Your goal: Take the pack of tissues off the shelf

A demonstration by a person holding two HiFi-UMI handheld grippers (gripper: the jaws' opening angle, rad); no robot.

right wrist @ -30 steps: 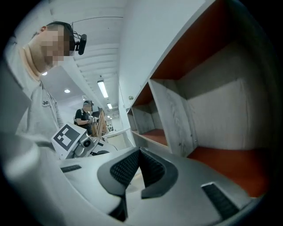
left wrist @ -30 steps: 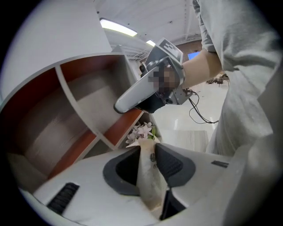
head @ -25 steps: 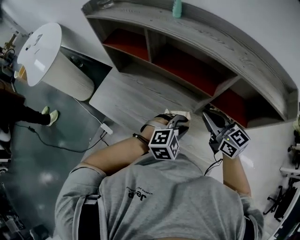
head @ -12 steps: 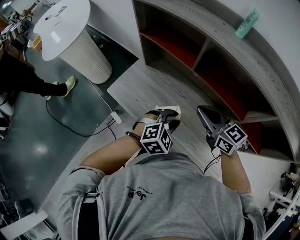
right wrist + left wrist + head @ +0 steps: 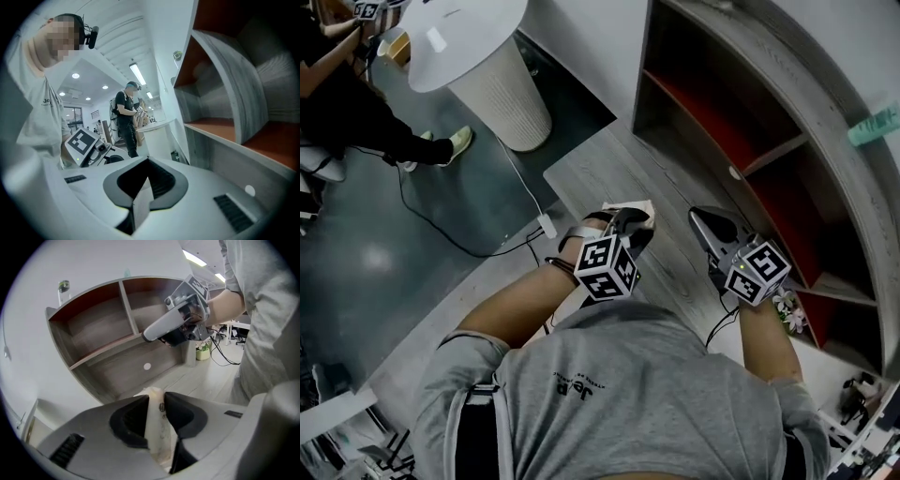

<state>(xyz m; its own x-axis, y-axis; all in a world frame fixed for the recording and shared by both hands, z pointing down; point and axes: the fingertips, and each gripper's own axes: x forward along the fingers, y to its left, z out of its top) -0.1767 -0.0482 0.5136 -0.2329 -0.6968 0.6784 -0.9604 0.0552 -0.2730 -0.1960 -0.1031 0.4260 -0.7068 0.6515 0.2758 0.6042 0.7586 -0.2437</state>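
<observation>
Pack of tissues [image 5: 157,427], off the shelf [image 5: 103,348], was pinched by its thin edge in the left tool [image 5: 157,399] at lower centre of the frame, the right tool [image 5: 146,161] pressed together empty; I judged the soft pack might slip if swung.

Shelf [image 5: 825,103] of grey wood-grain board with red back panels, split by dividers into open compartments, standing against a white wall [image 5: 591,37]. In front of it, a pale grey wood-grain platform [image 5: 609,169]; beyond that a dark, glossy grey floor [image 5: 384,244]. Round white stand [image 5: 487,56] with ribbed base on the dark floor. Thin white cable [image 5: 525,187] crosses the floor to a small white plug block [image 5: 547,225]. Overhead: strip light [image 5: 137,73], recessed round spots [image 5: 75,75].
</observation>
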